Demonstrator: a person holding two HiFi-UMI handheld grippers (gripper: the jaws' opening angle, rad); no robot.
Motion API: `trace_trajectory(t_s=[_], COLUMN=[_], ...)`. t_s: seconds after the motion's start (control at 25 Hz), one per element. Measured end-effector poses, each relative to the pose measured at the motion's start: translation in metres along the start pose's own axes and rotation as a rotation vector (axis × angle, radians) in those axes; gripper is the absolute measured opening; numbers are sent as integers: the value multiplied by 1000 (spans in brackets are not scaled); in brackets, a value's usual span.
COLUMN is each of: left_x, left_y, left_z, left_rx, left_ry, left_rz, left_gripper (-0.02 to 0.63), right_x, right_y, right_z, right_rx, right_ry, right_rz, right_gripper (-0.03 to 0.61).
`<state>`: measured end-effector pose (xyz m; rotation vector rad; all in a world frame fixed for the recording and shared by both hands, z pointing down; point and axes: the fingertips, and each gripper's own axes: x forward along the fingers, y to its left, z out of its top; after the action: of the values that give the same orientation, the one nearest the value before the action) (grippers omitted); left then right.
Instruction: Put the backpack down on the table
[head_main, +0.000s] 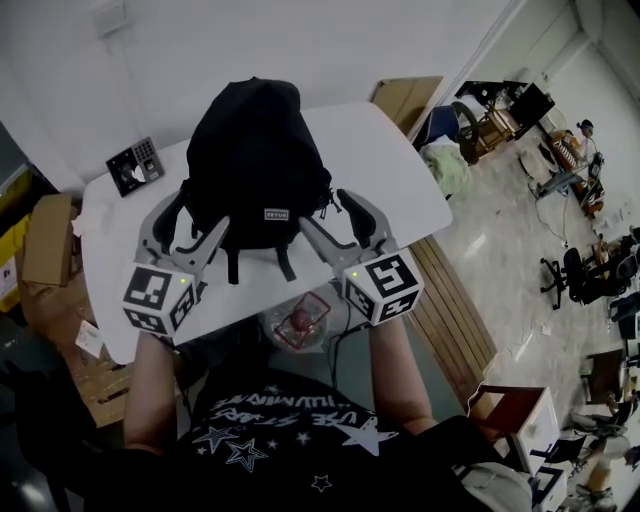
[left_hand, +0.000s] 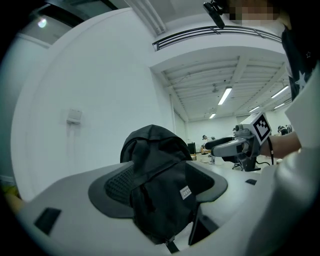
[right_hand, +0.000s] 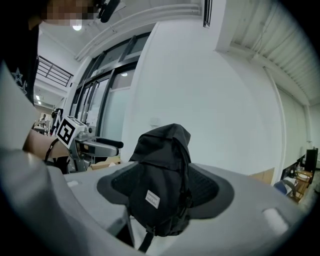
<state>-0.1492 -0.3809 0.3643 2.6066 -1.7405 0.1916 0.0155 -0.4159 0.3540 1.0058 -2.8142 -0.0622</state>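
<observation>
The black backpack (head_main: 255, 160) stands on the white tabletop (head_main: 400, 170), with a gripper on each side.

The backpack sits upright near the middle of the tabletop, and its straps trail toward the person. The left gripper (head_main: 195, 212) is by its left bottom corner. The right gripper (head_main: 325, 208) is by its right bottom corner. Both grippers have their jaws spread wide. The backpack shows between the jaws, but nothing is squeezed.
</observation>
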Motion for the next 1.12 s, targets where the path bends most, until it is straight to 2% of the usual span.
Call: trace_trajectory(t_s=[0.44,0.68,0.88,1.12], left_x=[-57,-80,-91,-97], left_y=[-59,-100,-132,-140], left_z=[4,0,-3,-4], left_rx=[15,8,36,79], left_ry=[-28,-39,-9,11], left_rz=[40,16,-17,-42], left_gripper=[301,301,299,299], right_x=[-65,-95,-119,-130], right_y=[34,52,56,61], right_z=[-6,-16,-20,-25], right_rx=[-18,-49,-32,3], right_ry=[3,27,21,13], right_rz=[56,98,111,100], right_gripper=[302,302,298,296])
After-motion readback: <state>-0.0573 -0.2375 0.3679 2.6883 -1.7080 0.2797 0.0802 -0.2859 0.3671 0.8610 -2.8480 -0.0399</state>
